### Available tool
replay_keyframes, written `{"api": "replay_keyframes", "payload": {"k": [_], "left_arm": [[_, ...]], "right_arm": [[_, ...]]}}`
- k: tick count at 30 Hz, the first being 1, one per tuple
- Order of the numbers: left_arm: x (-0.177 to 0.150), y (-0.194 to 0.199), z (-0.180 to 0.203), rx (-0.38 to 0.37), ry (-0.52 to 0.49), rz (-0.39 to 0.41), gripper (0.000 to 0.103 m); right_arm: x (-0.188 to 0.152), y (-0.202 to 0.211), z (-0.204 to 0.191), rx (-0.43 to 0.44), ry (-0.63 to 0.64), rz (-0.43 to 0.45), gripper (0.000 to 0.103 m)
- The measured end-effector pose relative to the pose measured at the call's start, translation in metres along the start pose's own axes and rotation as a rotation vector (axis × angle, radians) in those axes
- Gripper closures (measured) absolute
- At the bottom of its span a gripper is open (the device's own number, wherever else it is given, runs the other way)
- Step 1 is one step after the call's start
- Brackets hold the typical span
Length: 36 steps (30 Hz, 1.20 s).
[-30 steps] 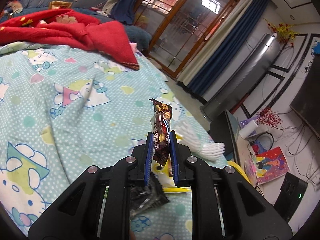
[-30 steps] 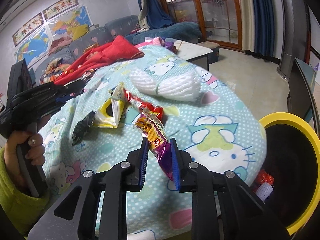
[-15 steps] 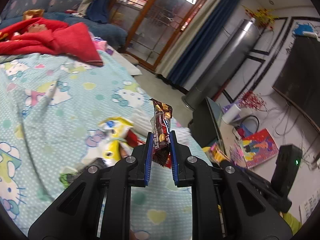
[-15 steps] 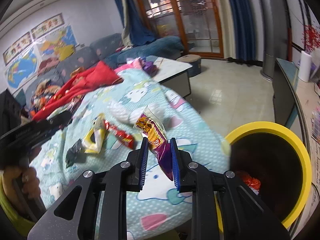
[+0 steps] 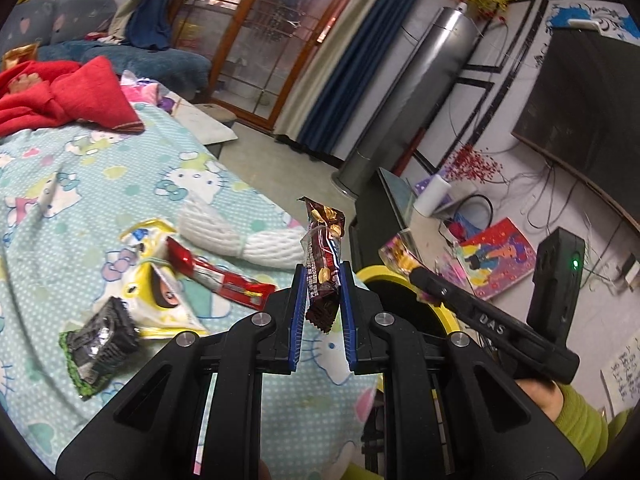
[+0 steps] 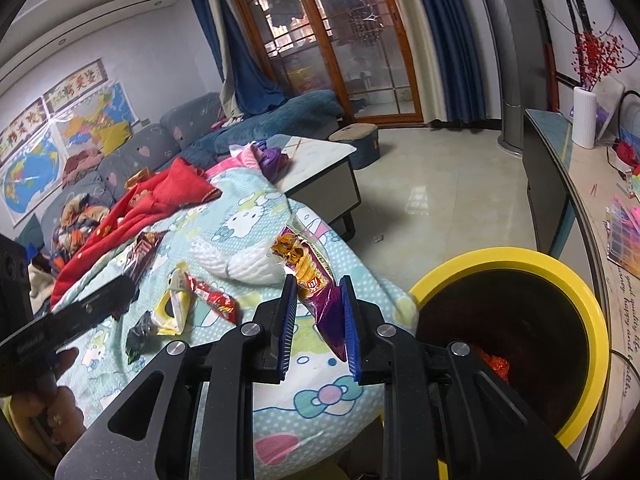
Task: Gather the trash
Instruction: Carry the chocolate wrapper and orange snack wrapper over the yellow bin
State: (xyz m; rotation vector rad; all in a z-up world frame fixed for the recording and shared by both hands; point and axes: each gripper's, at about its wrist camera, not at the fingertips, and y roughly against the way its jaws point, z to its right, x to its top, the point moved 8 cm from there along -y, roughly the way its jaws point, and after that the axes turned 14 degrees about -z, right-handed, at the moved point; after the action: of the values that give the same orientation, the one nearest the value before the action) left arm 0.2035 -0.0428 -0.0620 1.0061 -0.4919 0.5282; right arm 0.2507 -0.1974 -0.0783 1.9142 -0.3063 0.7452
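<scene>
The patterned bed cover fills a living room with glass doors. Beside it stands the yellow-rimmed bin. Both wrappers are mid-carry: right tongs clamp a purple wrapper, left tongs a brown wrapper. Next, reach over the bin and release.

We see wrappers lying on the bed at nine o'clock, foam netting behind them at eleven, bin beside the bed at three, cabinet behind it at one.
</scene>
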Motion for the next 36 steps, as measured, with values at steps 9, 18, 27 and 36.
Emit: {"api": "replay_keyframes", "payload": {"k": [9, 18, 27, 36], "left_arm": [[-0.006, -0.008, 0.017, -0.017, -0.042, -0.023, 0.092], [-0.012, -0.021, 0.034, -0.032, -0.084, -0.051, 0.092], [-0.015, -0.037, 0.051, -0.050, -0.124, -0.083, 0.092], [-0.020, -0.054, 0.071, -0.063, -0.172, -0.114, 0.092]], "right_arm": [[0.003, 0.010, 0.022, -0.008, -0.057, 0.027, 0.082], [0.003, 0.014, 0.044, -0.018, -0.108, 0.046, 0.082], [-0.001, 0.018, 0.067, -0.032, -0.155, 0.056, 0.082], [-0.003, 0.022, 0.087, -0.046, -0.200, 0.064, 0.082]]}}
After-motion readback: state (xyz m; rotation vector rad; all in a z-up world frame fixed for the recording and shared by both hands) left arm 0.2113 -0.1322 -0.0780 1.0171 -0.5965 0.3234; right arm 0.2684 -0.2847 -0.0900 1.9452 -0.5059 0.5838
